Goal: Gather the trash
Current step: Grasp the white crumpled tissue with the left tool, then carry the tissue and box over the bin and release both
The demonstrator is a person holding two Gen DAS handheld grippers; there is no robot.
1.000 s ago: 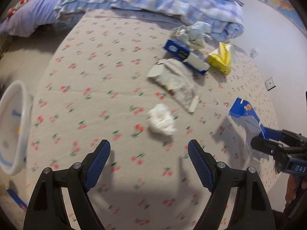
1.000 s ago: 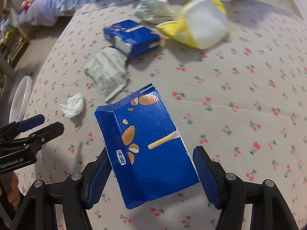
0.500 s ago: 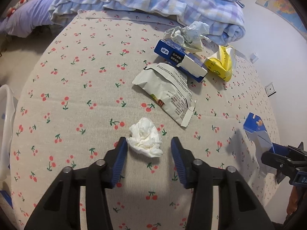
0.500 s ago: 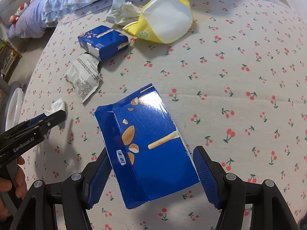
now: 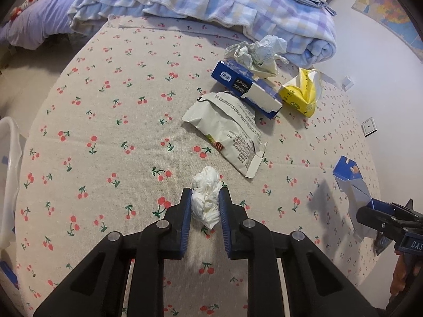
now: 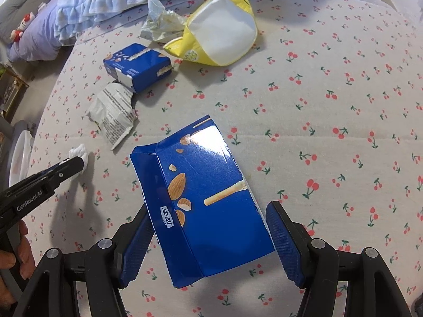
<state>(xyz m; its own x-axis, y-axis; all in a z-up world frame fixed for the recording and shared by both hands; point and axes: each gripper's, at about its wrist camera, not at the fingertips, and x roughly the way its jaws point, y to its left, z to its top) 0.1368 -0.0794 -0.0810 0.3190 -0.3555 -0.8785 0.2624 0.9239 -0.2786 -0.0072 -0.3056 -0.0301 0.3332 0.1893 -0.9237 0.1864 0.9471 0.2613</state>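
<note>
Now, through the left wrist camera, we have the left gripper (image 5: pixel 203 200) pinched narrow on the crumpled white tissue (image 5: pixel 205 198), both blue pads pressing its sides while it sits on the cherry-print bedsheet (image 5: pixel 105 121), toward the near edge. Beyond it lie the torn grey snack wrapper (image 5: pixel 227 132), the blue carton (image 5: pixel 246 92), a wad of crumpled paper (image 5: pixel 256 52) touching that carton, and the yellow pouch (image 5: pixel 304 95), all toward the far edge beside the folded plaid blanket (image 5: pixel 211 8). At the left edge of the bed we glimpse a white bin rim (image 5: pixel 10 158); that looks like our drop point.

Over on the right wrist camera, the right gripper (image 6: pixel 208 240) carries the flattened blue almond-stick box (image 6: pixel 206 198) above the sheet. Its fingers stand fairly wide, the left pad (image 6: pixel 137 248) against the box; we cannot tell whether the other pad touches. From here we also see the left gripper's tip on the tissue (image 6: pixel 79 155).

Our advice: lift the tissue straight up before swinging left, since soft paper can slip out under a loose squeeze. Keep the squeeze firm, and check that the box is truly secure before carrying both loads to the bin together.
</note>
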